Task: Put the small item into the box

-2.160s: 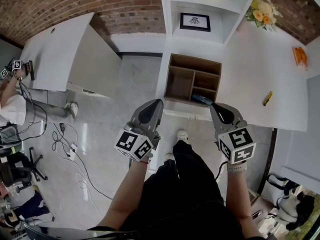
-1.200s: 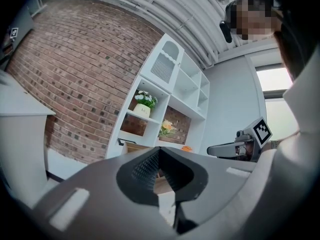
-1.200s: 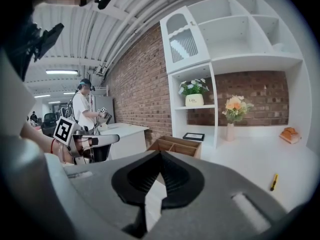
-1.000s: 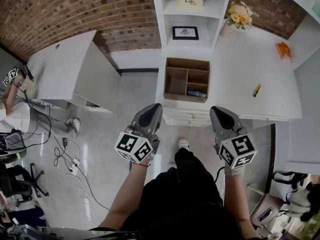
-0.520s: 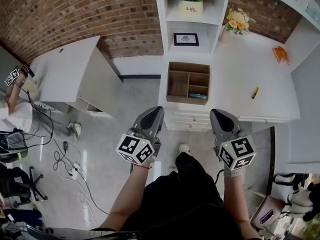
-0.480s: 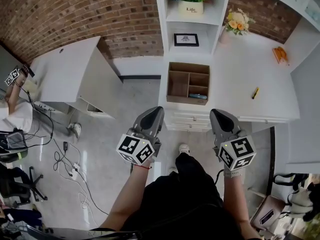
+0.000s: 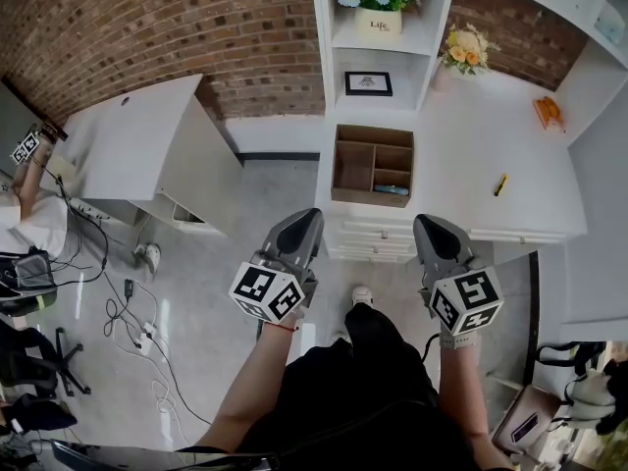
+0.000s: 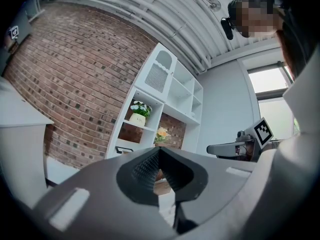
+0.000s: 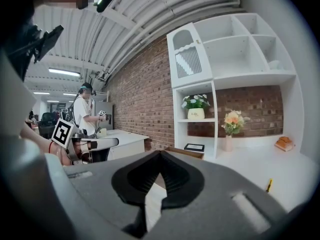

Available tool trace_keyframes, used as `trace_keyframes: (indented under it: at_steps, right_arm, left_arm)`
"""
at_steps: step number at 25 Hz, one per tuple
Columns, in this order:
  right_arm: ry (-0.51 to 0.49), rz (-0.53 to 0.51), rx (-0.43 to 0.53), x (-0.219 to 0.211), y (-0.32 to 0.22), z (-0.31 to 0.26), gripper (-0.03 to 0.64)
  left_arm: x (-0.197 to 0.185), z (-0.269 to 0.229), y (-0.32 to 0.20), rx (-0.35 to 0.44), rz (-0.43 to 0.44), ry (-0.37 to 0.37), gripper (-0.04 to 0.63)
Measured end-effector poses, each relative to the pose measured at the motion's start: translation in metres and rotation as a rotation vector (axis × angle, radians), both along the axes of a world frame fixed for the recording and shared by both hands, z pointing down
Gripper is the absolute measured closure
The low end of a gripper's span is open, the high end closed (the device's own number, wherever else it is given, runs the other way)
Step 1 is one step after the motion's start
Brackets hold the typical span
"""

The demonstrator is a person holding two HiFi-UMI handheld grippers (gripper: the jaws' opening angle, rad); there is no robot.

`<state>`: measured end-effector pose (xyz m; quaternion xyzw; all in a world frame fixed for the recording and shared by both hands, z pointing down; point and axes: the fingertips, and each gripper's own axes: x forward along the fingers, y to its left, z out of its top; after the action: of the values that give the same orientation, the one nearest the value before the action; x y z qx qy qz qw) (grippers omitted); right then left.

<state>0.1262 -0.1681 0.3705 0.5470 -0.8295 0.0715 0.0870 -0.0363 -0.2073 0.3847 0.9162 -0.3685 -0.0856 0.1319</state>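
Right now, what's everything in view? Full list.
Counter: one, white, ahead.
Box: one, brown wood, compartmented, counter's left end.
Shelf unit: one, white, behind box.
Blue item: one, inside a box compartment.
Small item: one, yellow, counter, right of box.
Orange object: one, counter's far right.
Vase: one, peach flowers, counter's back.
Flowerpot: one, white, upper shelf.
Framed picture: one, black frame, shelf below.
Desk: one, white, left.
Person: one, white top, far left.
Cables: several, dark, floor left.
Left tool: one, grey, shut, empty, held low.
Right tool: one, grey, shut, empty, held low.
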Motion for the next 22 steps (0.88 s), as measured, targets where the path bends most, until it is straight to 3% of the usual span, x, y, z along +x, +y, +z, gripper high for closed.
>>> trace_keyframes:
  at_steps: [22]
  right_arm:
    - [-0.010, -0.015, 0.006, -0.0016, 0.0067, 0.0011, 0.614]
  left_arm:
    - [-0.0022, 0.0008, 0.0092, -0.002, -0.018, -0.002, 0.592]
